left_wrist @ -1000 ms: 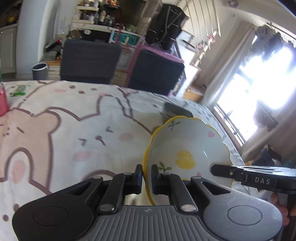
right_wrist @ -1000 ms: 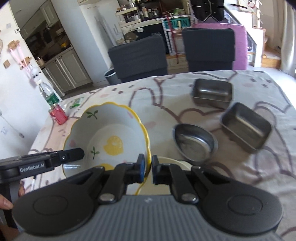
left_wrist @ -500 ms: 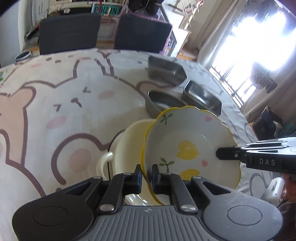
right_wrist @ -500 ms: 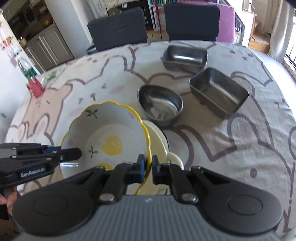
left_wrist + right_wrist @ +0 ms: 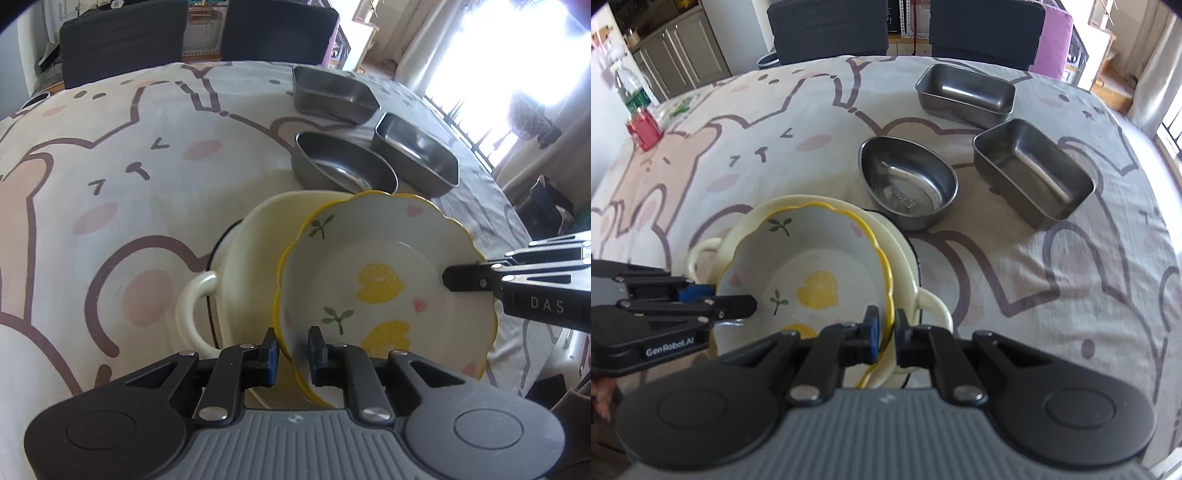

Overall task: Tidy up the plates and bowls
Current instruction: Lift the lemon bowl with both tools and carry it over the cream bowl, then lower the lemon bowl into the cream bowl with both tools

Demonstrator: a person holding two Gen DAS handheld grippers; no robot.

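A white bowl with a yellow scalloped rim and lemon prints [image 5: 384,273] [image 5: 812,266] is held by both grippers. My left gripper [image 5: 291,354] is shut on its left rim; it also shows in the right wrist view [image 5: 733,301]. My right gripper [image 5: 885,332] is shut on its right rim; it also shows in the left wrist view [image 5: 465,278]. The bowl sits low inside a cream two-handled dish [image 5: 243,258] [image 5: 905,266] on the table, tilted in the left wrist view.
A steel oval bowl [image 5: 908,184] and two steel rectangular trays [image 5: 964,94] [image 5: 1032,171] stand behind the dish. A red can [image 5: 644,127] and a bottle [image 5: 629,92] stand at the far left. Two dark chairs [image 5: 827,27] stand beyond the table's far edge.
Both grippers carried the lemon bowl from above the table down into the cream dish. The views tilted down, so the steel dishes came into sight.
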